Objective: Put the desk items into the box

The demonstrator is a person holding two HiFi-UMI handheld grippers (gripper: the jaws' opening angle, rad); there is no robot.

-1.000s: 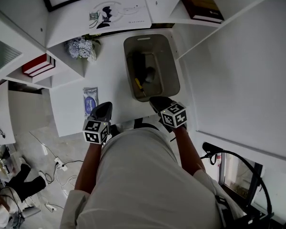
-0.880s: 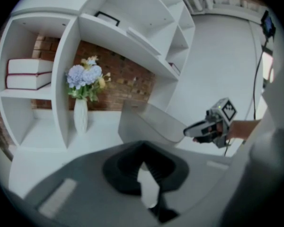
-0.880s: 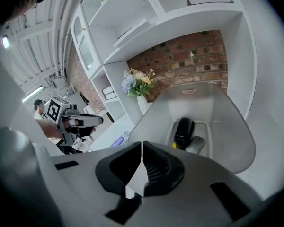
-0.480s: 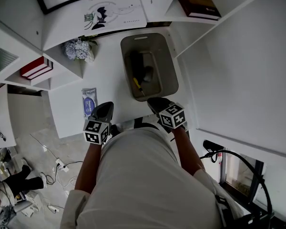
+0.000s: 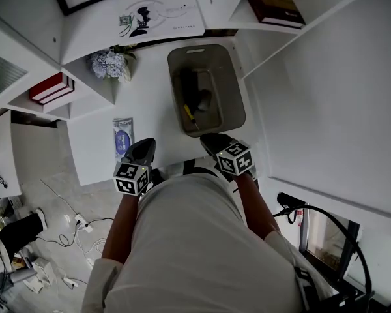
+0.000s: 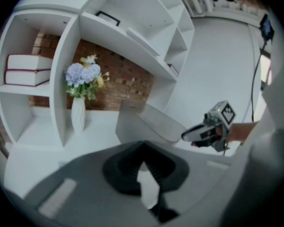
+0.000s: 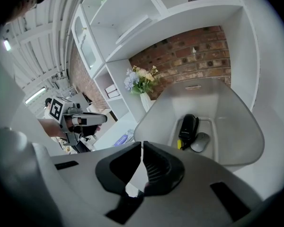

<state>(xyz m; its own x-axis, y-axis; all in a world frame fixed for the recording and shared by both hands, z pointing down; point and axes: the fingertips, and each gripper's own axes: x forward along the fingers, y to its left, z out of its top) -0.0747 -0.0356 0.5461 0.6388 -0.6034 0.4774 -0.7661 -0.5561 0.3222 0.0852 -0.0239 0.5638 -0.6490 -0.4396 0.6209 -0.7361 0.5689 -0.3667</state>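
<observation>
A grey box [image 5: 236, 96] stands on the white desk [image 5: 153, 103]. Inside it lie a black device [image 7: 188, 126], a grey mouse [image 7: 199, 142] and a yellow pen [image 7: 180, 144]. A blue packet [image 5: 122, 139] lies flat on the desk, left of the box. My left gripper [image 5: 145, 143] hovers at the desk's near edge just right of the packet, jaws shut and empty [image 6: 143, 144]. My right gripper [image 5: 207, 137] hangs over the box's near rim, jaws shut with nothing between them [image 7: 142, 144]. Each gripper shows in the other's view.
White shelving surrounds the desk. A vase of pale blue flowers [image 5: 111, 64] stands in a cubby left of the box, with red-spined books [image 5: 52, 89] further left. A book cover [image 5: 159, 8] and a dark book [image 5: 274, 2] sit on shelves behind the box.
Both grippers and the desk items stay where they were. Only the head camera's framing shifts slightly.
</observation>
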